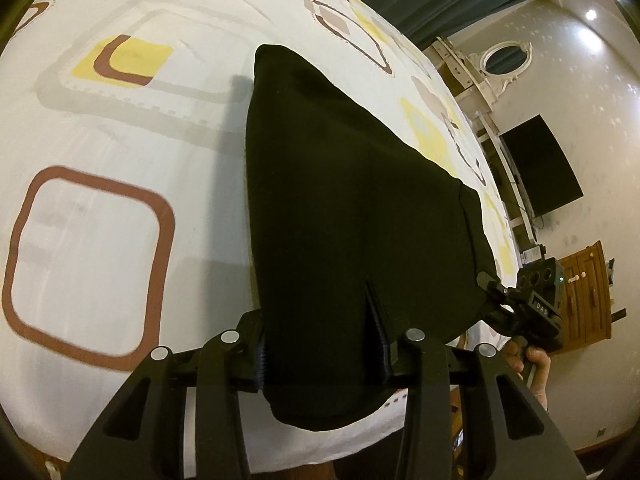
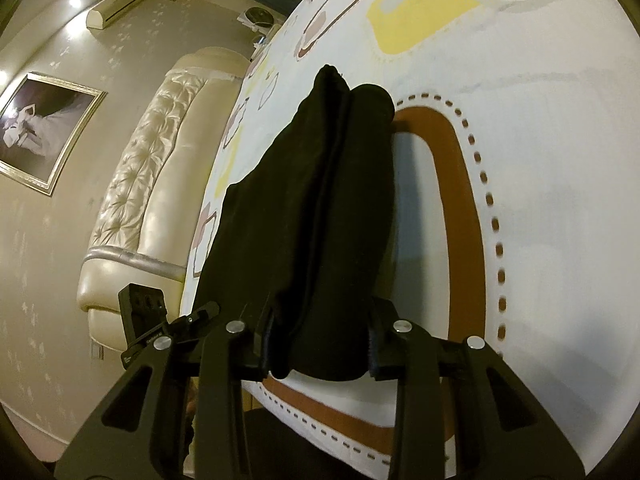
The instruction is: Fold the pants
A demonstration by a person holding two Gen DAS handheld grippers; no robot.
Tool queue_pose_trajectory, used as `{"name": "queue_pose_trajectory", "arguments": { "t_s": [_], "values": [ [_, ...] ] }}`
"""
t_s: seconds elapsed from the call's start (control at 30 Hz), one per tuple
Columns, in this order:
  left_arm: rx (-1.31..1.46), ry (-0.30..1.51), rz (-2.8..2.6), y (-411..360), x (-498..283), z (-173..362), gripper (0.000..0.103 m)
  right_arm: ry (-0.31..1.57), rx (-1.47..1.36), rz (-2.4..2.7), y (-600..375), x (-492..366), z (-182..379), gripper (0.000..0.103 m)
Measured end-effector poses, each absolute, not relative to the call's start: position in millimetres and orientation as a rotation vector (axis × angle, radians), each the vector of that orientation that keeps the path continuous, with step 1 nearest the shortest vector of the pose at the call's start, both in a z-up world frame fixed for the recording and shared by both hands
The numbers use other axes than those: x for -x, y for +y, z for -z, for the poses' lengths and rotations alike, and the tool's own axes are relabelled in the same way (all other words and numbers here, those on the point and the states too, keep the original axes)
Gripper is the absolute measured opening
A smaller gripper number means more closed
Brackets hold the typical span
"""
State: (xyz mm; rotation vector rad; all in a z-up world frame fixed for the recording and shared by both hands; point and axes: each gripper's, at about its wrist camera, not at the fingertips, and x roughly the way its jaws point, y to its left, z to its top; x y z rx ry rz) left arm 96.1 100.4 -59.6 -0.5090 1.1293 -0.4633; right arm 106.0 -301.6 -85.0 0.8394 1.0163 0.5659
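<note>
Bedroom, patterned bedsheet (image 1: 100,240) under work. Black pants (image 1: 340,220) soft, limp, light; sag between grips. Left gripper (image 1: 320,356) jaws clenched on near hem edge; right gripper (image 2: 320,344) jaws clenched on bunched fabric. Cloth trails forward from jaws onto bed. Best hold: edge corners.

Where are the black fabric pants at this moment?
In both wrist views the black fabric pants hang centrally between the left gripper and right gripper, over the patterned white bedsheet.
</note>
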Motion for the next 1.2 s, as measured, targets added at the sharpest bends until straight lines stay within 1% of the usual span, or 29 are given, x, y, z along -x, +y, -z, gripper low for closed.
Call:
{"name": "queue_pose_trajectory", "arguments": {
  "t_s": [0.2,0.5,1.2],
  "values": [
    [0.495,1.126,0.466,99,-86,60,0.040,1.020,-0.838,-0.574,-298,-97,86,0.032],
    [0.494,1.118,0.468,87,-90,60,0.041,1.025,-0.860,-0.567,-302,-94,99,0.032],
    [0.515,1.114,0.471,88,-85,64,0.041,1.015,-0.874,-0.568,-299,-92,98,0.032]
  ]
}}
